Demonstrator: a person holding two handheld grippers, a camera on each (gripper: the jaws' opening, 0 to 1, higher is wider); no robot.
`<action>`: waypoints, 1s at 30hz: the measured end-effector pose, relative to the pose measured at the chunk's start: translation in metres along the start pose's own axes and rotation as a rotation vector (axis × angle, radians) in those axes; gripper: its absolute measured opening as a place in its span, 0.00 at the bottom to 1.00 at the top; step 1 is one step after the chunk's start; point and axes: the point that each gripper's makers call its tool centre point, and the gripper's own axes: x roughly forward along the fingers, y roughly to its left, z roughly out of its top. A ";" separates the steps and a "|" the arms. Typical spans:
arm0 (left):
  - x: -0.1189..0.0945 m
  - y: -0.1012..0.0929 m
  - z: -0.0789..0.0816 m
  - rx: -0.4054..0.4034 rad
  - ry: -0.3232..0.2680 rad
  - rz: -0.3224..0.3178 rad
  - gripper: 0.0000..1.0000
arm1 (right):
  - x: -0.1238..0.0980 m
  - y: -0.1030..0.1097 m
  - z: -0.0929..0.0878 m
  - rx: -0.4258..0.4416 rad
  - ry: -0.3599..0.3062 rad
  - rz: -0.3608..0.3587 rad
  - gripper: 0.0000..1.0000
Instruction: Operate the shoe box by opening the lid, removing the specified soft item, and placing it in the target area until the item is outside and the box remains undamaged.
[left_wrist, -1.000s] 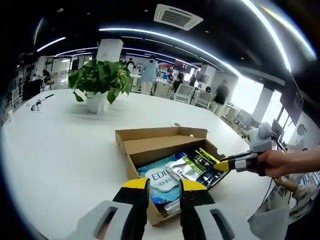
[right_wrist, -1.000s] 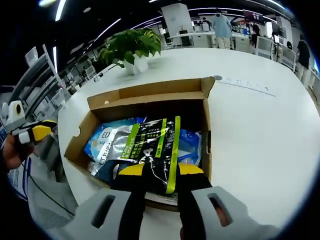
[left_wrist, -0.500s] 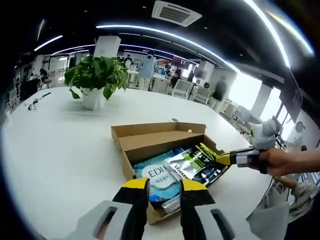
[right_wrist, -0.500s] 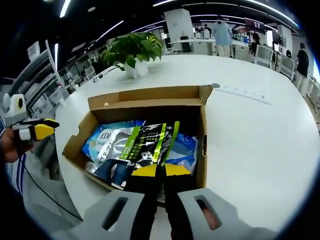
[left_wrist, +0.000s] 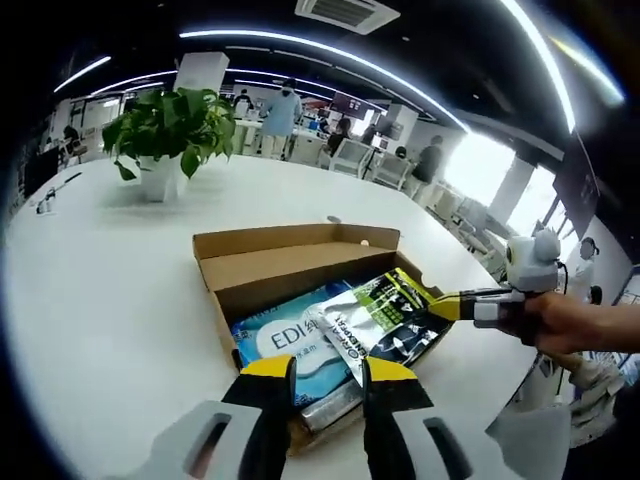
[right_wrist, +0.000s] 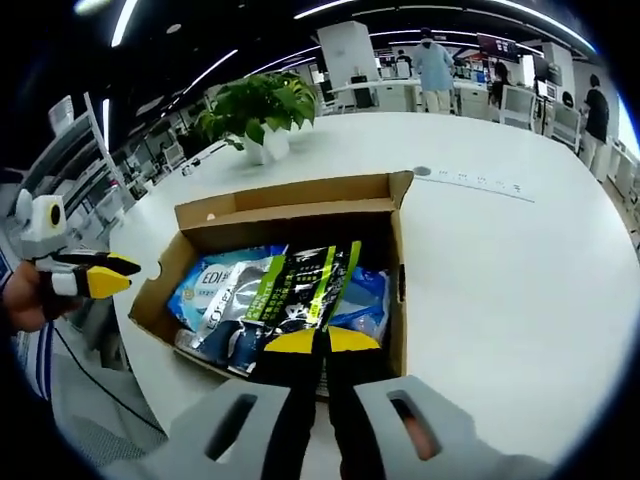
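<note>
- Pinching the near edge of the black-and-green pouch (right_wrist: 300, 290) at six o'clock in the right gripper view, my right jaws (right_wrist: 321, 341) are pressed together on it with no gap showing between the tips.
- My left jaws (left_wrist: 318, 368) hang spread at six o'clock in the left gripper view, holding nothing, just above the near corner of the shoe box (left_wrist: 262, 262).
- The pouch lies on top of the other contents, slanting across a silver pouch (left_wrist: 345, 325) and a blue pack (left_wrist: 283, 342), so it is the soft item free to come out first.
- To lift it well, I judge I should draw it up and back towards me, slowly, so its far end slides off the packs below without dragging them along.
- The right wall of the box (right_wrist: 398, 290) stands just beside the pouch; I would keep the lift clear of it so the cardboard is not bent.
- The lid flap (right_wrist: 300, 190) at twelve o'clock already stands open, out of the path.
- Beyond the box the white worktop (right_wrist: 500, 260) offers bare room at three o'clock for setting the pouch down.
- Farthest off, a potted plant (right_wrist: 262, 110) stands at eleven o'clock, well apart.
</note>
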 end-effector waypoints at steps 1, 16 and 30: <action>0.005 -0.001 -0.001 0.000 0.012 -0.007 0.26 | 0.000 0.000 0.000 0.001 -0.001 -0.001 0.00; 0.055 -0.005 -0.017 -0.022 0.145 -0.055 0.27 | -0.006 -0.003 -0.004 0.045 -0.022 -0.015 0.01; 0.079 -0.022 -0.049 -0.127 0.312 -0.146 0.22 | -0.007 -0.003 -0.010 0.064 -0.019 -0.019 0.01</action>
